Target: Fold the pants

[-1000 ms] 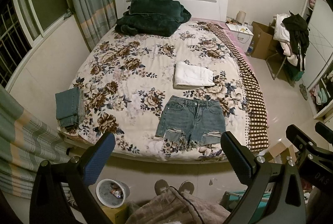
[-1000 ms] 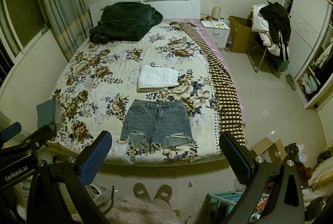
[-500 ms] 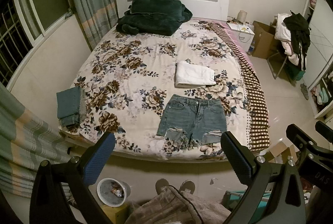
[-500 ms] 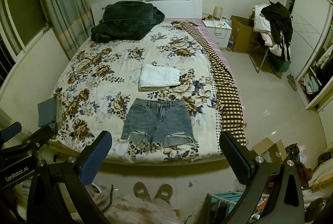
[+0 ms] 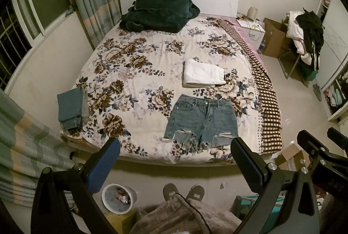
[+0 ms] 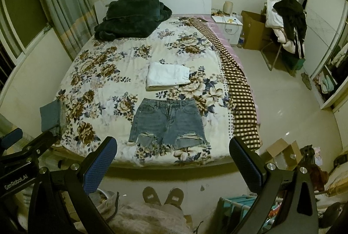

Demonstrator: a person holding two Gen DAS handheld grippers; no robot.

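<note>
A: Where are the shorts (image 5: 201, 123)?

B: Just below the middle of the frame in both views, spread flat on the flowered bedspread (image 5: 134, 73) near the foot of the bed, waistband toward the headboard, frayed hems toward the camera. Nothing touches them.

A: And the left gripper (image 5: 175, 160)?

B: At the bottom of the left view, its fingers (image 5: 102, 168) spread wide apart with nothing between them, held in the air off the foot of the bed. The right gripper (image 6: 171, 160) sits the same way at the bottom of the right view: fingers well apart, holding nothing.

A: What else lies on the bed?

B: A folded white garment (image 5: 203, 76) just beyond the shorts, near the centre. A folded blue pair of jeans (image 5: 71, 109) at the bed's edge, left of the frame. A dark green blanket (image 5: 158, 14) heaped at the headboard, upper centre. A checkered cloth (image 5: 268, 103) runs down the right edge of the bed.

A: Below the bed?

B: Two slippered feet (image 5: 183, 191) at the bottom centre, and a white bin (image 5: 119, 198) to their left.
</note>
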